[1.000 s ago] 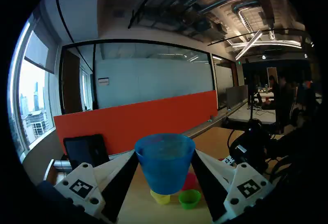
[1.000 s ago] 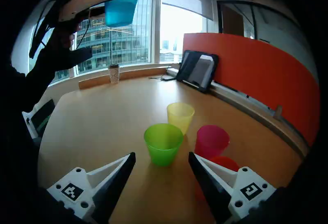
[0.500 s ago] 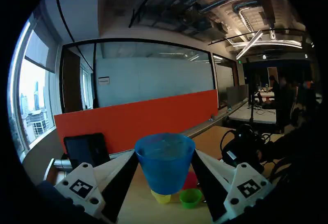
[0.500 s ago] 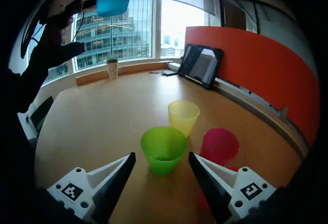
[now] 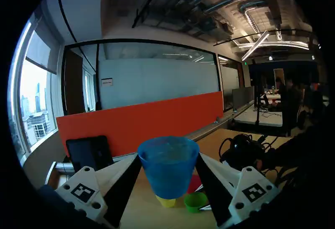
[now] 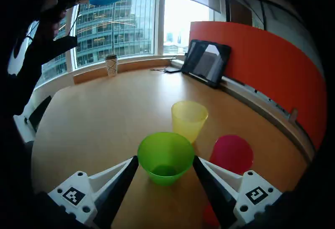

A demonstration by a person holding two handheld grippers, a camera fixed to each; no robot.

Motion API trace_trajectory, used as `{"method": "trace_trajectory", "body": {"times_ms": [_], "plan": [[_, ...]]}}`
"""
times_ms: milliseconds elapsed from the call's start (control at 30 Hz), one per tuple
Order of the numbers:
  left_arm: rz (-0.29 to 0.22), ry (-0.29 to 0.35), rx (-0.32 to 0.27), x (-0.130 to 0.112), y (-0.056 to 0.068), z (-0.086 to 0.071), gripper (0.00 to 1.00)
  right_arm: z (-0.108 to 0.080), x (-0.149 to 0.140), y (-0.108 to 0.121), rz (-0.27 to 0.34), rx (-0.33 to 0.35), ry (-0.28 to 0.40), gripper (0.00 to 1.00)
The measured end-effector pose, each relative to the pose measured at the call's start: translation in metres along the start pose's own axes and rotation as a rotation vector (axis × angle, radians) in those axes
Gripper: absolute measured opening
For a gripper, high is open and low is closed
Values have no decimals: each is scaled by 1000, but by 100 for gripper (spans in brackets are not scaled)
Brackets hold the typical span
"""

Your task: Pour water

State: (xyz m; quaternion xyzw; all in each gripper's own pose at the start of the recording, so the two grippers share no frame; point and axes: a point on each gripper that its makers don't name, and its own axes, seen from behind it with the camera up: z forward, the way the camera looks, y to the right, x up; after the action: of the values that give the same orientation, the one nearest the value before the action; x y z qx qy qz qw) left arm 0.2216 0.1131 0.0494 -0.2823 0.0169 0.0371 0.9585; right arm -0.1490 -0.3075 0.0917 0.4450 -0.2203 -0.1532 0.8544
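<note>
The jaws of your left gripper (image 5: pixel 167 158) are clamped on the blue cup (image 5: pixel 168 168), one finger against each side of its wall. You hold it upright at the lower centre of the left gripper view, high above the wooden table (image 6: pixel 96 116). In the right gripper view it shows at the top left, over your left hand (image 6: pixel 44 47).

The jaws of your right gripper (image 6: pixel 164 160) stand either side of the green cup (image 6: pixel 165 155), which rests on the table at lower centre. The fingertips lie right at its rim, but I cannot tell whether they press on it.

The orange partition (image 6: pixel 268 70) runs along the right of the frame, with a dark tablet (image 6: pixel 207 68) propped by it at upper centre. The yellow cup (image 6: pixel 189 118) stands just behind the green one, and the pink cup (image 6: pixel 232 153) is to its right. A small paper cup (image 6: pixel 111 65) stands near the window, upper left.
</note>
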Motion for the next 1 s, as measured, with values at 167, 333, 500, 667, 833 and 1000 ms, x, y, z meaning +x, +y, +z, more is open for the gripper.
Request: {"method": "trace_trajectory", "body": {"times_ms": [167,333,500,667,833,1000], "plan": [[0,-3,0,-3,-1,0,86,6,1,1,12,-5,-2,100],[1,-7,2,-5,-2,0,86,9,1,2,14,-7,-3,100],[0,-8,1,-5,-3,0,86,10,0,0,14,1,-4,92],[0,-8,2,-6,-4,0,86,8,3,-3,18,11,6,93],[1,-10,0,-7,-3,0,86,-2,11,-5,17,14,31,92],[2,-10,-2,-5,-1,-1,86,-17,18,-6,13,9,57,92]]}}
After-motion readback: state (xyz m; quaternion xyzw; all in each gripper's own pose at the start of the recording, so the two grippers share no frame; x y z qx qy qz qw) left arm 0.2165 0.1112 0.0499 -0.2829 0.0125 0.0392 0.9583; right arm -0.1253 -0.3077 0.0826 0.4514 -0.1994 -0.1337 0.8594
